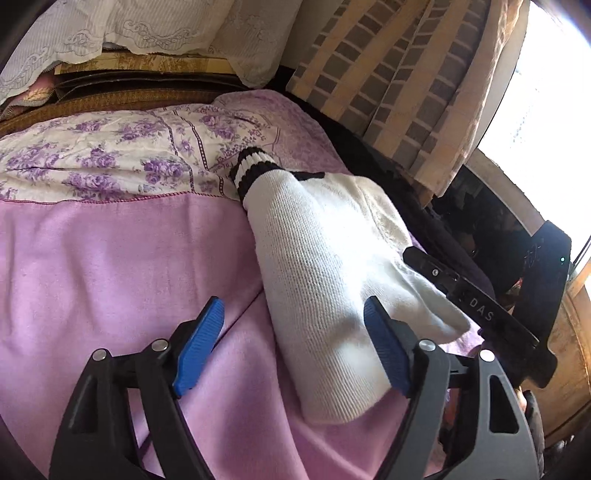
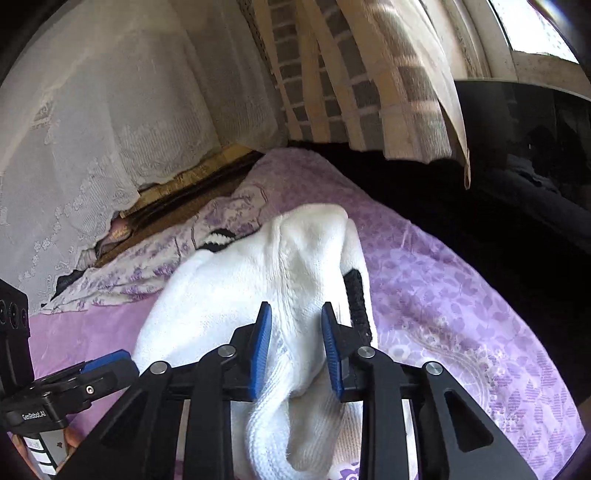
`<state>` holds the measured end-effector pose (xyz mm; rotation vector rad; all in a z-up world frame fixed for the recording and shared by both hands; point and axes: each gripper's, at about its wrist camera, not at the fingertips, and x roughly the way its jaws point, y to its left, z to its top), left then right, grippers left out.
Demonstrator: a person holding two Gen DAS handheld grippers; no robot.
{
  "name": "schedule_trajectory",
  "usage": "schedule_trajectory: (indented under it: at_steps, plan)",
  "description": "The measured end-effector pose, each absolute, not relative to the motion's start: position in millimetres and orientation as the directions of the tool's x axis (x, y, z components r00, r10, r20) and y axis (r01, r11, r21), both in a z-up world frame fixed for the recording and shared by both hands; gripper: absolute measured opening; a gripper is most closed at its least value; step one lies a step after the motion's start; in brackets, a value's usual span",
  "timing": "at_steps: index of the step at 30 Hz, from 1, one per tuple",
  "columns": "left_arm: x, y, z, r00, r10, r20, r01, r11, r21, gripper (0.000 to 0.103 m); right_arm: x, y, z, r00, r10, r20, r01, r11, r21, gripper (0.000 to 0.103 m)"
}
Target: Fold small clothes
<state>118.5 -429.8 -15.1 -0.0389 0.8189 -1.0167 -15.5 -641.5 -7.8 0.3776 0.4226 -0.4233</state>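
On the bed (image 1: 92, 266), a white sock (image 1: 325, 280) is lying across the pink blanket (image 1: 110, 295), its black-and-white striped cuff (image 1: 251, 173) pointing toward the far end where a floral sheet (image 1: 110, 155) is spreading over the mattress. From the left wrist view, the left claw (image 1: 293, 345) is hovering low over the blanket with its blue pads (image 1: 197, 350) spread wide apart, released and holding nothing; the sock's near end is passing between them, and its right pad is sitting just beside the sock's fabric (whether it is actually touching cannot be told).

From the right wrist view, the right claw (image 2: 295, 347) is straddling a raised bunch of the sock (image 2: 258, 273), its two blue pads (image 2: 260, 350) standing on either side of the fabric with a gap between them, so it is partly closed around the sock; I cannot tell whether it is pinching it firmly. A black strip (image 2: 357, 306) of the sock is showing just right of the right pad. The left claw (image 2: 107, 363) is appearing at the near left of this view, close to the sock's left edge.

A lace curtain (image 2: 92, 129) is hanging at the far left, and a checked curtain (image 2: 351, 74) is hanging at the far right, beside a bright window (image 2: 532, 29).
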Motion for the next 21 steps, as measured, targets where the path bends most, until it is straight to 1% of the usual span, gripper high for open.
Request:
schedule_trajectory:
  at_steps: [2, 3, 5, 6, 7, 8, 10, 13, 14, 15, 16, 17, 18, 21]
  plan:
    - [114, -407, -5, 0.281, -0.773, -0.569, 0.739, 0.553, -0.385, 0.075, -22, -627, 3, 0.858, -0.329, -0.395, 0.435, 0.875, 0.215, 0.028]
    - [112, -396, -2, 0.297, -0.768, -0.567, 0.737, 0.562, -0.375, 0.075, -22, -619, 5, 0.862, -0.327, -0.388, 0.421, 0.888, 0.187, 0.028]
    - [115, -374, 0, 0.322, -0.749, -0.579, 0.722, 0.590, -0.361, 0.075, -14, -612, 1, 0.846, -0.302, -0.439, 0.399, 0.905, 0.146, 0.028]
    - [118, -363, -1, 0.332, -0.737, -0.589, 0.707, 0.608, -0.361, 0.075, -3, -613, -7, 0.815, -0.287, -0.504, 0.401, 0.906, 0.133, 0.033]
    - [122, -351, -2, 0.338, -0.724, -0.601, 0.689, 0.625, -0.366, 0.075, 7, -617, -15, 0.784, -0.263, -0.562, 0.405, 0.904, 0.141, 0.033]
    - [125, -338, -3, 0.340, -0.716, -0.610, 0.670, 0.639, -0.377, 0.075, 8, -621, -17, 0.783, -0.249, -0.570, 0.408, 0.897, 0.169, 0.033]
    - [129, -306, -3, 0.362, -0.697, -0.619, 0.640, 0.669, -0.379, 0.075, -3, -629, -18, 0.815, -0.214, -0.539, 0.392, 0.888, 0.240, 0.032]
    - [128, -252, 8, 0.440, -0.649, -0.621, 0.606, 0.725, -0.327, 0.075, -13, -635, -18, 0.848, -0.186, -0.497, 0.372, 0.876, 0.306, 0.032]
    - [128, -233, 12, 0.474, -0.622, -0.623, 0.589, 0.750, -0.301, 0.076, -16, -636, -18, 0.851, -0.197, -0.487, 0.381, 0.870, 0.312, 0.035]
    - [127, -210, 16, 0.508, -0.593, -0.625, 0.566, 0.776, -0.277, 0.079, -19, -638, -17, 0.848, -0.220, -0.483, 0.402, 0.859, 0.316, 0.044]
    - [125, -187, 19, 0.539, -0.565, -0.624, 0.539, 0.801, -0.260, 0.085, -22, -640, -17, 0.848, -0.231, -0.476, 0.416, 0.848, 0.328, 0.046]
    - [124, -161, 23, 0.574, -0.533, -0.622, 0.504, 0.828, -0.245, 0.088, -26, -642, -17, 0.845, -0.253, -0.471, 0.438, 0.833, 0.337, 0.050]
    - [122, -134, 25, 0.610, -0.497, -0.617, 0.465, 0.855, -0.230, 0.091, -30, -645, -17, 0.837, -0.285, -0.467, 0.468, 0.814, 0.344, 0.052]
    - [115, -55, 29, 0.687, -0.395, -0.609, 0.350, 0.915, -0.198, 0.094, -48, -648, -11, 0.798, -0.403, -0.449, 0.569, 0.749, 0.339, 0.053]
